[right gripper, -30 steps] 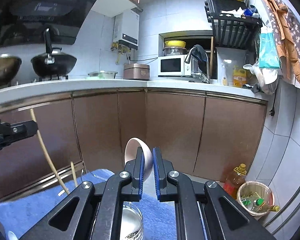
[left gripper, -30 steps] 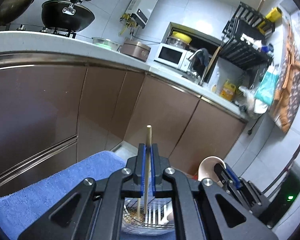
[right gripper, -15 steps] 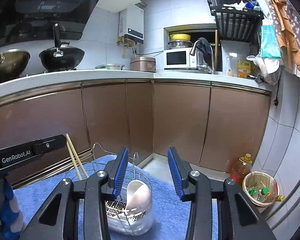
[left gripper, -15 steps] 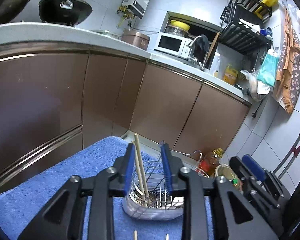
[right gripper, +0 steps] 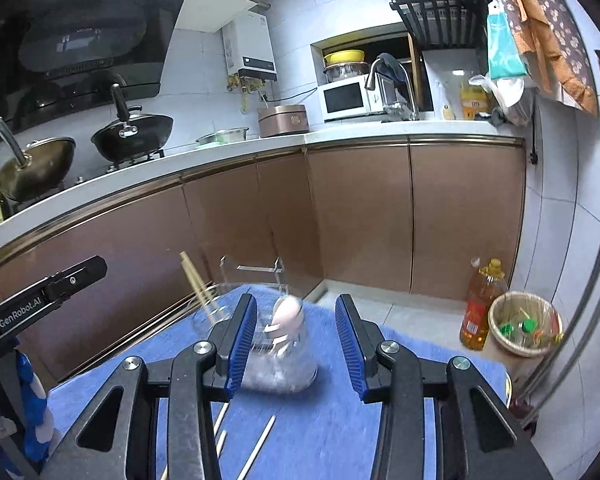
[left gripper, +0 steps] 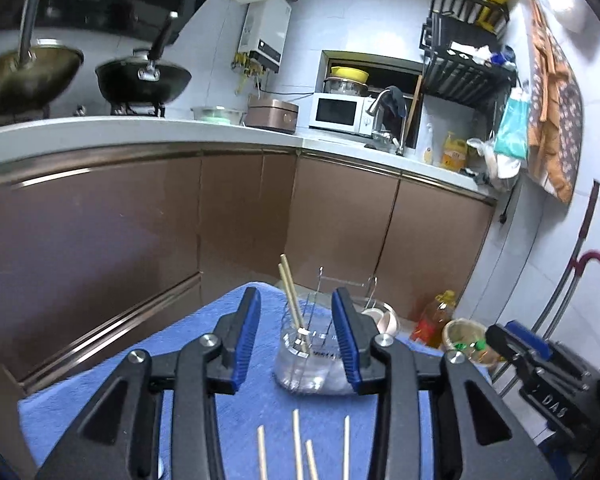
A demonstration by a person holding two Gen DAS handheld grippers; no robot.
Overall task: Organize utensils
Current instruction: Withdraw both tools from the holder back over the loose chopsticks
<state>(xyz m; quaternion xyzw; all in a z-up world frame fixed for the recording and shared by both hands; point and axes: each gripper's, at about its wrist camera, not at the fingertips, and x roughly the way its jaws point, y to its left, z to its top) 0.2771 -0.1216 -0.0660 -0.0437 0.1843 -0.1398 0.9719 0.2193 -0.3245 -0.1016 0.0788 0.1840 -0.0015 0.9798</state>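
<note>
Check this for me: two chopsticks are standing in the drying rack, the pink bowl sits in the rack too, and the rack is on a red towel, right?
Not quite. The towel is blue, not red, as the left wrist view shows. The rest holds: two chopsticks stand in the drying rack, and the pink bowl sits in it too.

We see a blue terry towel point(left gripper: 236, 412) covering the work surface. On it stands a wire-and-clear-plastic utensil drainer point(left gripper: 312, 364), and nearer us lie several loose pale wooden chopsticks point(left gripper: 297, 440), apart from the drainer and roughly side by side.
</note>
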